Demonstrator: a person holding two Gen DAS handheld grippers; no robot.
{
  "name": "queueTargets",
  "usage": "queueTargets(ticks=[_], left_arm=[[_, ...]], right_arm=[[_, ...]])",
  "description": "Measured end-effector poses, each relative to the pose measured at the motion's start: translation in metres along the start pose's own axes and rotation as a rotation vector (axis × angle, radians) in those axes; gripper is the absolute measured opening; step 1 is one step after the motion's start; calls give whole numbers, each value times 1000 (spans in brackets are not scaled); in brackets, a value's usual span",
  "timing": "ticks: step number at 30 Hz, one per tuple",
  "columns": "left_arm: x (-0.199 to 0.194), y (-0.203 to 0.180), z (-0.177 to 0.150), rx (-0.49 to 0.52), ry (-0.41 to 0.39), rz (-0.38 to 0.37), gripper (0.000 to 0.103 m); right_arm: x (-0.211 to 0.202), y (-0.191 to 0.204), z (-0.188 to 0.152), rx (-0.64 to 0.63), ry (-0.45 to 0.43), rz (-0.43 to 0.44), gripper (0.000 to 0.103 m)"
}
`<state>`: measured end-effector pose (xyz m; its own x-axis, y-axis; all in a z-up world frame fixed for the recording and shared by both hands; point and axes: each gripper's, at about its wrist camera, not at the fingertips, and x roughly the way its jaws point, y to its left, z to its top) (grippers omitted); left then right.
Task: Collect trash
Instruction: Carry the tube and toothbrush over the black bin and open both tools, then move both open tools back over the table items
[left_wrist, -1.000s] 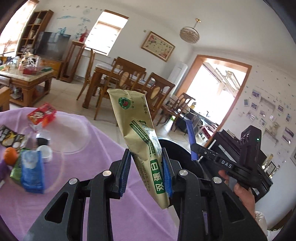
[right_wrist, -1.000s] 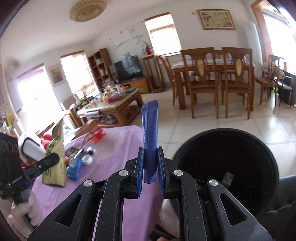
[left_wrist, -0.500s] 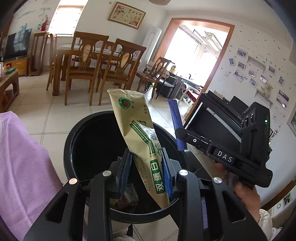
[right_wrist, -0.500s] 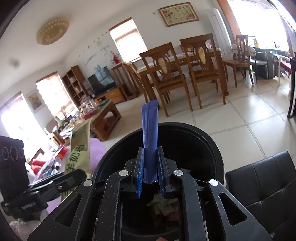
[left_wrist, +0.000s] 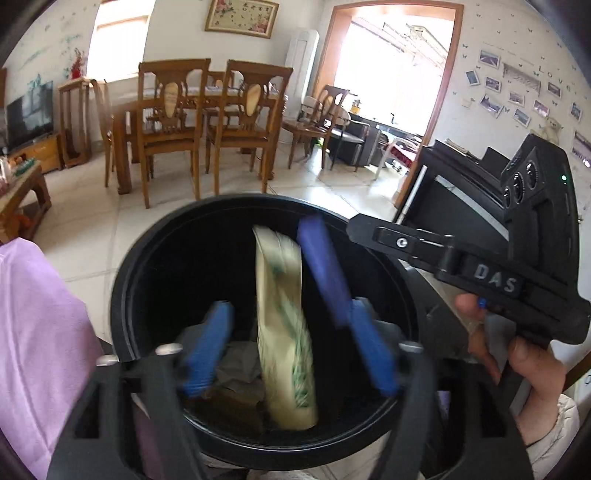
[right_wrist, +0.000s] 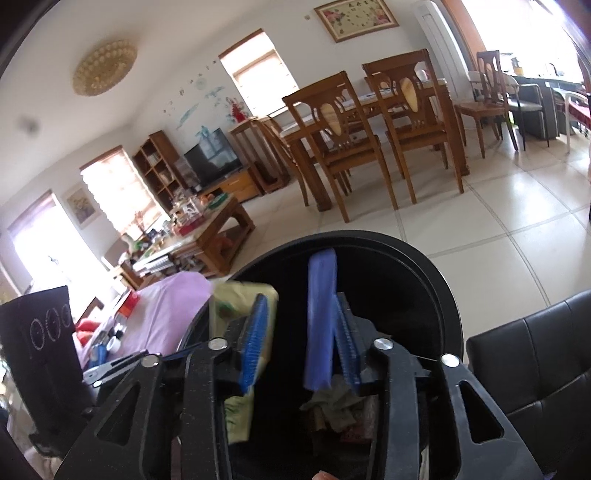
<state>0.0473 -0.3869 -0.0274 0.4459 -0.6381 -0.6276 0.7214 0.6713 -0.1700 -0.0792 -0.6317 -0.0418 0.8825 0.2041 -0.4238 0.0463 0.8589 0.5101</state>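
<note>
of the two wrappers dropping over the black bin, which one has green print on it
The wide beige wrapper, falling between the open left claw. The other, beside the open right claw, is a narrow plain blue wrapper with no print. Both hang above the round black bin.

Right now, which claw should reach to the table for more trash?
Left, likely. The left claw and right claw are open over the bin; the table lies on the left claw's side.

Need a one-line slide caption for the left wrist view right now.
Left gripper open above the black bin, beige wrapper and blue wrapper dropping in.
</note>
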Motion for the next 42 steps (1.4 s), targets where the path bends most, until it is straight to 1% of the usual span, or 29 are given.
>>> queueTargets(ticks=[1, 2, 4, 5, 6, 7, 9, 11, 13, 15, 17, 21, 25, 30, 33, 36, 39, 42], left_arm=[[-3, 0, -2, 7, -22, 9, 83], [-4, -2, -3, 13, -29, 11, 83], [-7, -2, -3, 22, -23, 13, 86], [-9, -2, -3, 24, -26, 17, 89], [-12, -2, -4, 28, -33, 24, 92], [-14, -2, -3, 32, -38, 28, 92], [-20, -2, -3, 40, -42, 37, 97], [-26, 0, -2, 38, -44, 52, 98], [-35, 2, -2, 29, -49, 59, 98], [-45, 5, -1, 21, -67, 64, 98], [-56, 8, -2, 20, -89, 76, 98], [-79, 14, -1, 31, -112, 119, 98], [-107, 19, -7, 68, -157, 187, 98], [-138, 35, -18, 74, -188, 217, 98], [-155, 53, -28, 44, -199, 231, 98], [-172, 77, -38, -8, -204, 251, 98], [-190, 105, -51, -67, -209, 281, 98], [-209, 142, -66, -136, -205, 325, 98]], right_arm=[[-1, 1, 0, 2, -5, 1, 56], [-3, 3, 0, 1, -9, -2, 56], [-6, 4, 0, 8, -14, 10, 57], [-8, 5, 1, 16, -18, 21, 64], [-10, 5, 1, 22, -24, 26, 69], [-12, 6, 1, 25, -33, 29, 77], [-16, 10, 0, 30, -40, 40, 79], [-18, 14, 0, 39, -40, 50, 91], [-21, 19, 0, 45, -48, 47, 96], [-21, 28, -2, 33, -42, 31, 97], [-22, 36, -3, 26, -38, 34, 98], [-22, 53, -7, -1, -39, 16, 98], [-21, 71, -7, -21, -38, 20, 98], [-11, 108, -15, -61, -20, 36, 98], [1, 139, -20, -94, 2, 54, 98], [15, 174, -28, -133, 25, 81, 98], [32, 209, -37, -173, 55, 117, 98], [51, 246, -49, -219, 90, 150, 98]])
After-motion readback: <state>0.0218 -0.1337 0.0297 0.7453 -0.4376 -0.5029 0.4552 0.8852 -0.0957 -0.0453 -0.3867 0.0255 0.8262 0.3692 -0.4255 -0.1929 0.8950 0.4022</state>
